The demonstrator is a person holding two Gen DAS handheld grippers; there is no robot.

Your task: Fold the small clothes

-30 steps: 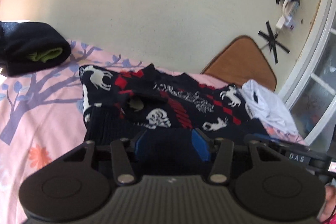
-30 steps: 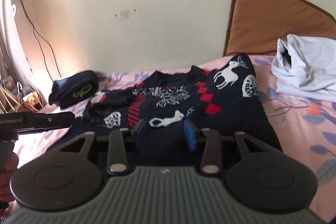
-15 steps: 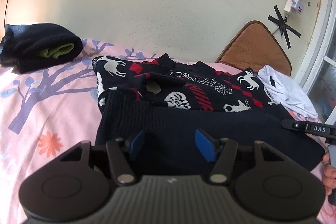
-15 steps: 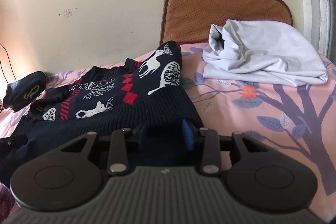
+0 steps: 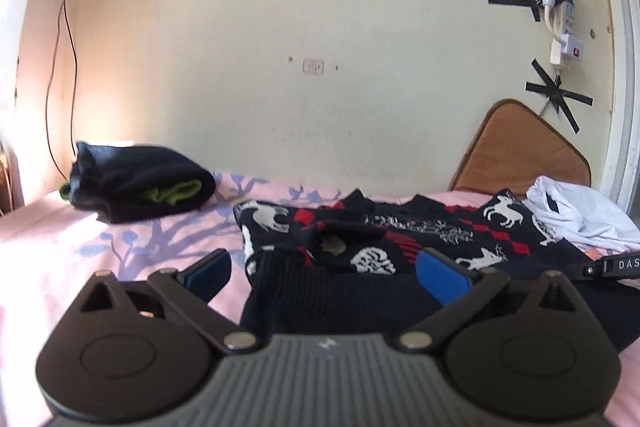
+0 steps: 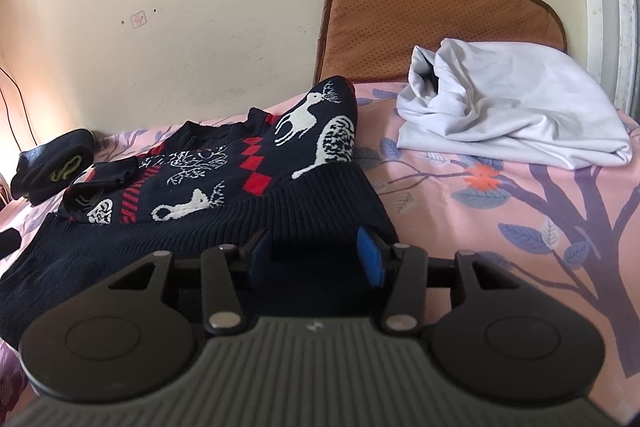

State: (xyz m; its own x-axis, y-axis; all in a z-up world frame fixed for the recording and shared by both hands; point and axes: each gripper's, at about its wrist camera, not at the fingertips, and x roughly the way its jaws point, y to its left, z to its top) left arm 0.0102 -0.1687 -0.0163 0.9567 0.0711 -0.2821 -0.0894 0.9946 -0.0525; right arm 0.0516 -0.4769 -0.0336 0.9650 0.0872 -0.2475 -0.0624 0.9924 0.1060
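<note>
A dark navy sweater [image 5: 400,247] with white deer and red diamonds lies on the pink bed, its ribbed hem nearest me; it also shows in the right wrist view [image 6: 224,187]. One sleeve is folded over its front. My left gripper [image 5: 324,275] is wide open, with its blue pads either side of the hem's left corner. My right gripper [image 6: 316,259] is open at the hem's right corner, with dark fabric lying between its blue pads.
A folded black garment with green trim [image 5: 140,187] lies at the far left of the bed. A crumpled white shirt [image 6: 512,111] lies at the right, in front of a brown cushion [image 6: 432,19] against the wall. The pink floral sheet [image 6: 520,211] surrounds the sweater.
My left gripper has opened wider and shifted left to the hem's left corner. My right gripper has swung right to the hem's right corner and opened a little.
</note>
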